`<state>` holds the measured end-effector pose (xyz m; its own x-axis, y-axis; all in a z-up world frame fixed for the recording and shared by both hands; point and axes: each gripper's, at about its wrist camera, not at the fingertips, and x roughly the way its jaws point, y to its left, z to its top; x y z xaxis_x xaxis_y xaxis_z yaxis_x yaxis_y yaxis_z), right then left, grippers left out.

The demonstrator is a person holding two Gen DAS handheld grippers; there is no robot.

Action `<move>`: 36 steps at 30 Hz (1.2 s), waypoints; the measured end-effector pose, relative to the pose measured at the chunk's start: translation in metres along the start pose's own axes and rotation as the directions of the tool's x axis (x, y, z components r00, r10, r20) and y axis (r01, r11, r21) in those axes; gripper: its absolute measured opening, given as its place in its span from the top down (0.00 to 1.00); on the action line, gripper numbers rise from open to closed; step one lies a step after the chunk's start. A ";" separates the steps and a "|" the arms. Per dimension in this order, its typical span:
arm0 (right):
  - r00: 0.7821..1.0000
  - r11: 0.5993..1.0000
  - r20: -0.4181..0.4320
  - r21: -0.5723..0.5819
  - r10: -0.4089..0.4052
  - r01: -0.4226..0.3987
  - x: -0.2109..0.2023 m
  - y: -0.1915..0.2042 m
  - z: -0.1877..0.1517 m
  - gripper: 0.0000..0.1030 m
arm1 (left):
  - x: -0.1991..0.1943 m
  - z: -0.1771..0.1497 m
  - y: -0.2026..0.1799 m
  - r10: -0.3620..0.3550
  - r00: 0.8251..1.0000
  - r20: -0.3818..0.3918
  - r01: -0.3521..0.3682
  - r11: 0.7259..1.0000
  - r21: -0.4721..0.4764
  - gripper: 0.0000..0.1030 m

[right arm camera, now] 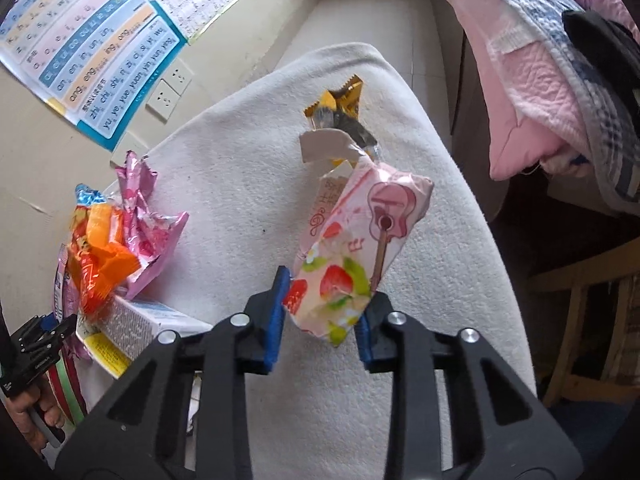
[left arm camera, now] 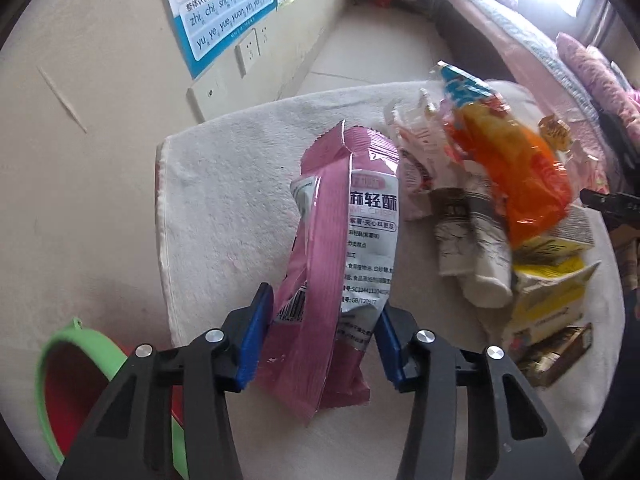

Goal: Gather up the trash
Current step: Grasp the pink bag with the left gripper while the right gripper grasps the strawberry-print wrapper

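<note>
Over the towel-draped bench [left arm camera: 224, 184], your left gripper [left arm camera: 324, 344] jaws pinch the pink wrapper [left arm camera: 336, 248] and your right gripper [right arm camera: 320, 320] jaws clamp the strawberry packet [right arm camera: 352, 248], both lifted, and slick film could slip short of the green-rimmed bin [left arm camera: 60, 368].

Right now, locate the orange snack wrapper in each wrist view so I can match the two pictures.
Left wrist: orange snack wrapper at right of centre, atop the trash pile, right of the pink packet.
Right wrist: orange snack wrapper at the left edge, beside a crumpled pink wrapper.
Shared landmark: the pinyin wall poster.
</note>
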<state>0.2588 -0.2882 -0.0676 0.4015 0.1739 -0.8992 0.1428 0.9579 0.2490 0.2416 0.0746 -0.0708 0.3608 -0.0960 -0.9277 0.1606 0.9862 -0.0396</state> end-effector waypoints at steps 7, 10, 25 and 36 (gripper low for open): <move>0.998 0.999 0.055 -0.053 0.012 -0.009 -0.027 0.000 -0.011 0.72 | -0.033 -0.035 -0.013 -0.014 0.996 0.092 0.021 0.996 -0.085 0.57; 0.997 0.996 0.081 -0.089 0.016 -0.009 -0.041 0.007 -0.017 0.72 | -0.044 -0.043 -0.018 -0.021 0.992 0.124 0.034 0.994 -0.105 0.57; 0.984 0.952 0.167 -0.306 0.059 -0.006 -0.104 0.048 -0.059 0.72 | -0.115 -0.068 -0.030 -0.035 0.964 0.263 0.076 0.986 -0.146 0.57; 0.981 0.921 0.163 -0.389 0.107 -0.036 -0.113 0.087 -0.085 0.72 | -0.132 -0.091 -0.022 -0.036 0.957 0.286 0.096 0.975 -0.198 0.57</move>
<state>0.1489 -0.2055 0.0253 0.5561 0.2355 -0.7970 -0.2346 0.9645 0.1213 0.1070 0.0778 0.0192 0.6027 -0.1663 -0.7805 0.0092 0.9794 -0.2017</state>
